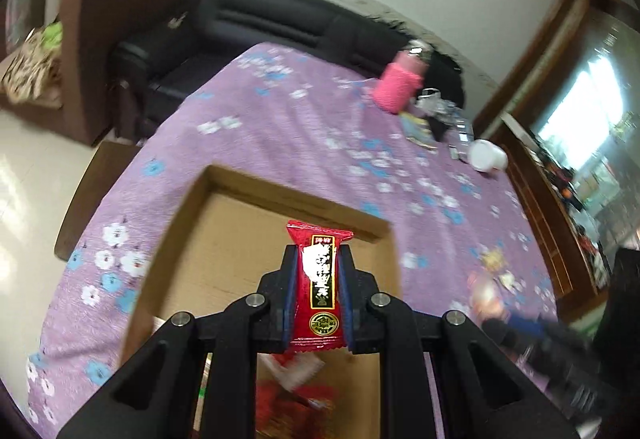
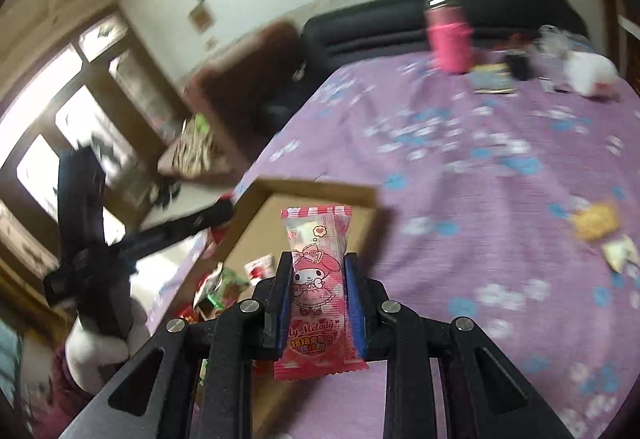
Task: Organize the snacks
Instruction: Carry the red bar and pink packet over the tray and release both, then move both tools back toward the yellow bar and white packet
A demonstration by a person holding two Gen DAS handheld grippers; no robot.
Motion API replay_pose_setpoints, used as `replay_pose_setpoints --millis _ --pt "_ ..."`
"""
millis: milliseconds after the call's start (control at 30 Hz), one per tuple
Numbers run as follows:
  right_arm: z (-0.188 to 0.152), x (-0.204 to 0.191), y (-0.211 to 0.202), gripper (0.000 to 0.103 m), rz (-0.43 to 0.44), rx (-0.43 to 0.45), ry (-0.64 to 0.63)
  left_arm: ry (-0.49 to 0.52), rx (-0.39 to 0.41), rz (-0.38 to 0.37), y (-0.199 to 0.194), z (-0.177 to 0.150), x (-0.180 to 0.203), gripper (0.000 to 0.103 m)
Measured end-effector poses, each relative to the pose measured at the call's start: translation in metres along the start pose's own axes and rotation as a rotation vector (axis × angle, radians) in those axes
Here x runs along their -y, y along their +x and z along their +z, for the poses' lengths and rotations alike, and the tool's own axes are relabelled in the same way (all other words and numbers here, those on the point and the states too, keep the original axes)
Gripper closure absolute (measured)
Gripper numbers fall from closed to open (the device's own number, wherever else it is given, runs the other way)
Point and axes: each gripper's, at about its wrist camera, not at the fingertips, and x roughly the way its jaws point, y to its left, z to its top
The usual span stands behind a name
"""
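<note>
My left gripper [image 1: 318,251] is shut on a red snack packet [image 1: 318,287] with black and gold lettering, held over the open cardboard box [image 1: 240,239]. Red wrappers [image 1: 292,395] lie blurred in the box below it. My right gripper [image 2: 318,259] is shut on a pink cartoon-print candy packet [image 2: 316,279], just right of the same cardboard box [image 2: 320,191], which holds several snacks [image 2: 224,287]. The other gripper [image 2: 92,239] shows at the left of the right wrist view, over the box's left side, blurred.
The box sits on a purple flowered tablecloth [image 1: 280,127]. Loose snacks [image 2: 596,227] lie on the cloth to the right. At the far end stand a pink bottle [image 1: 400,83], a white cup [image 1: 488,155] and small clutter. A black sofa [image 1: 260,23] and a brown armchair [image 1: 100,39] lie beyond.
</note>
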Motion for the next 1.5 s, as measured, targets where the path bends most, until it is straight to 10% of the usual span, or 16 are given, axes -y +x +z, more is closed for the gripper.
replay_pose_setpoints --millis 300,467,700,1133,1500 --pt "-0.009 -0.024 0.101 0.076 -0.077 -0.153 -0.045 -0.086 -0.079 0.034 0.05 0.009 -0.036 0.085" --pt "-0.008 -0.027 0.105 0.074 -0.077 -0.141 -0.054 -0.141 -0.089 0.021 0.045 0.005 -0.05 0.062" --pt "-0.013 -0.008 0.024 0.063 -0.078 0.021 -0.016 -0.106 0.029 0.066 -0.012 -0.004 -0.015 0.016" --pt "-0.077 0.116 -0.126 0.059 -0.201 0.166 0.227 -0.064 -0.142 -0.407 -0.022 -0.075 0.153 0.016" --pt "-0.118 0.204 -0.157 0.059 -0.254 0.174 0.391 0.002 -0.269 -0.383 0.02 -0.133 0.233 0.016"
